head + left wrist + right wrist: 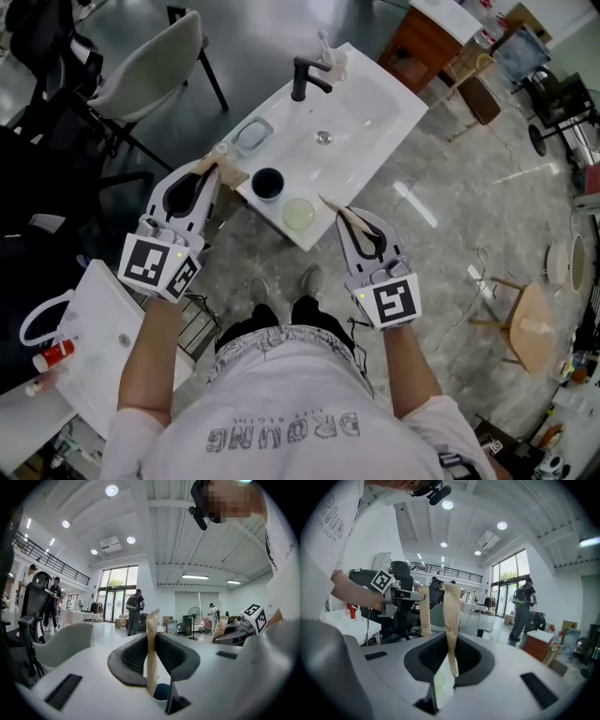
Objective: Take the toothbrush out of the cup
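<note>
Near the white sink counter [375, 103], left tool [217, 171] pinches a tan toothbrush [151, 644], right tool [339, 212] a second toothbrush [451, 616].

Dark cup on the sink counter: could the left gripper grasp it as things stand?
Probably not. Nothing seems to stand between it and the dark cup, but the left gripper has its fingers shut on a tan toothbrush.

Left tongs [214, 172] and right tongs [341, 214]: pale grey shells, black ribbed jaw linings; each is fitted with a cube [157, 267] printed with black-and-white square markers. A white T-shirt [281, 417] with grey lettering is worn.
</note>
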The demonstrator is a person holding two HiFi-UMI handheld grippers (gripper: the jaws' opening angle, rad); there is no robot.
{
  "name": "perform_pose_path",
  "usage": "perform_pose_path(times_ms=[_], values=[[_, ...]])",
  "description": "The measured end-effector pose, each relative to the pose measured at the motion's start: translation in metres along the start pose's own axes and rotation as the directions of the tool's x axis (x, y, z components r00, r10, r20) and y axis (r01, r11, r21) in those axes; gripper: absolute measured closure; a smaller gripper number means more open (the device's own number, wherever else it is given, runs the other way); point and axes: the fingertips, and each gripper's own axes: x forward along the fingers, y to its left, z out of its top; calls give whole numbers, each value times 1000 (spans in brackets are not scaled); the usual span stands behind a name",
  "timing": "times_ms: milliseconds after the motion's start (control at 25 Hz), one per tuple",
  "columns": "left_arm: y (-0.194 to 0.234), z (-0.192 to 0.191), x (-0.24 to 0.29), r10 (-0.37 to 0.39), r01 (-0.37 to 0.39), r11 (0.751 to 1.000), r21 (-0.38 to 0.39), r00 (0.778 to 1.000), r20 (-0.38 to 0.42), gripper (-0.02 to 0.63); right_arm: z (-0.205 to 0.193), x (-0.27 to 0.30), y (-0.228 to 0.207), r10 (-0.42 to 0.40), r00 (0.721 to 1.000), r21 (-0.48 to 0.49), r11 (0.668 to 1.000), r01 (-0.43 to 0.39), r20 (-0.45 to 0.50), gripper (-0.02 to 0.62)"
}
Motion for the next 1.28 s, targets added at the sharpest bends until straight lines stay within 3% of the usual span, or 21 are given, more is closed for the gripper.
perform_pose_path(times_ms=[720,920,1280], values=[[-20,19,19,-117,116,993,12,992,38,538,14,-22,-9,-123,992,8,992,123,14,554],[-25,21,19,-129,129,992,11,991,38,538,3,-32,-11,-134,990,21,991,135,-53,554],[-30,19,20,-134,133,991,8,990,34,538,-2,-38,-18,-143,989,64,987,145,-32,554]])
